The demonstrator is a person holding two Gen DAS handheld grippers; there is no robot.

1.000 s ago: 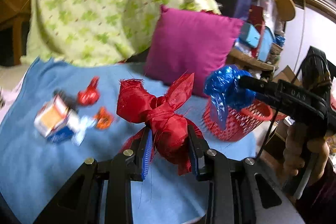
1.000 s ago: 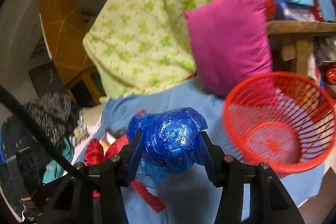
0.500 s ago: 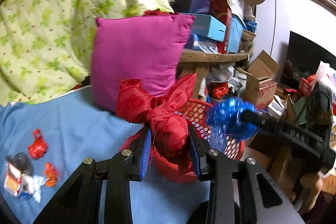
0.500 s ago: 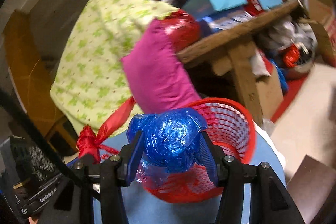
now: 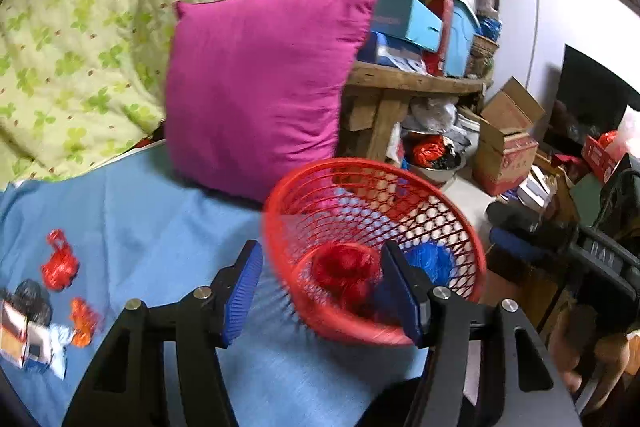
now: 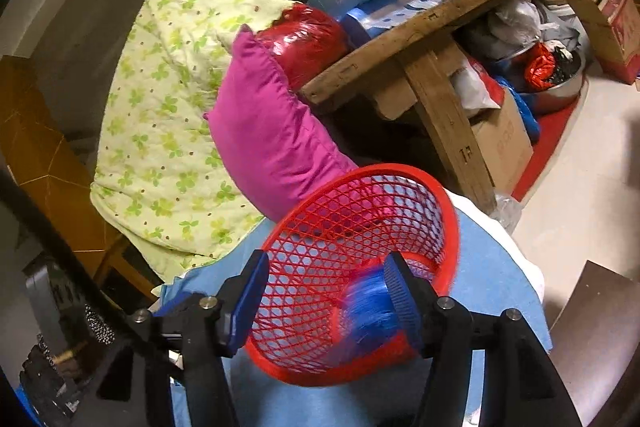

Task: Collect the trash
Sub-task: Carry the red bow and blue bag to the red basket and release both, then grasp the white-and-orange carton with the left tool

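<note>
Inside the red basket [image 5: 460, 223] lie red trash [image 5: 344, 267] and blue trash [image 5: 434, 259].

The left wrist view looks forward and somewhat down along the left gripper [image 5: 322, 287], whose two fingers rise from the bottom edge, close above the red mesh basket [image 5: 460, 223] that fills the lower centre of the frame on the blue sheet [image 5: 160, 211]. The right wrist view looks along the right gripper [image 6: 324, 297] from equally close, but rolled, so the wooden shelf [image 6: 420, 39] slants across its upper right. Both views share the basket, the magenta cushion [image 5: 256, 87] behind it, the green-patterned quilt [image 5: 80, 27] at upper left and the cluttered shelf; the left view also catches the right gripper at its right edge.
</note>
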